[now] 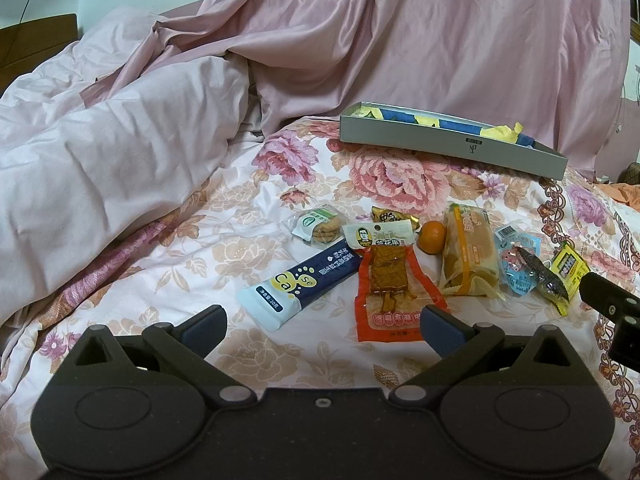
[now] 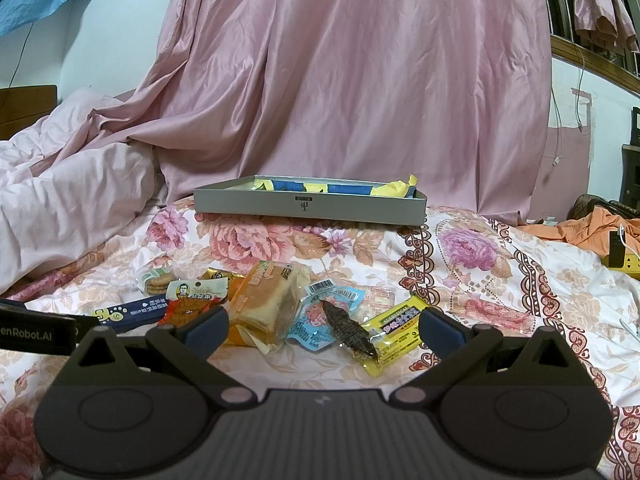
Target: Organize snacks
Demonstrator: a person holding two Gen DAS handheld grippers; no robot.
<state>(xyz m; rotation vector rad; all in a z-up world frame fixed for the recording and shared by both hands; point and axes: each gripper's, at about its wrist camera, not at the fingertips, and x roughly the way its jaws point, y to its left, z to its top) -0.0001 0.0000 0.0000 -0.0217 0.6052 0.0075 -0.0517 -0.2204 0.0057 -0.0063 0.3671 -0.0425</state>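
Both grippers, left point(image 1: 323, 324) and right point(image 2: 323, 326), jaws wide and empty; snack packets point(image 2: 316, 316) on bed point(image 1: 168, 264) look light, crinkly, slippery — pinch sealed edges.

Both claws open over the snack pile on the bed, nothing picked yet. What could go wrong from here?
1. The dark fish packet lies across the blue packet and the yellow packet; the right claw may well lift two at once.
2. The tangerine could roll on the soft floral bedsheet if nudged.
3. The grey box sits tilted on the bedding, so dropped snacks might shift it.
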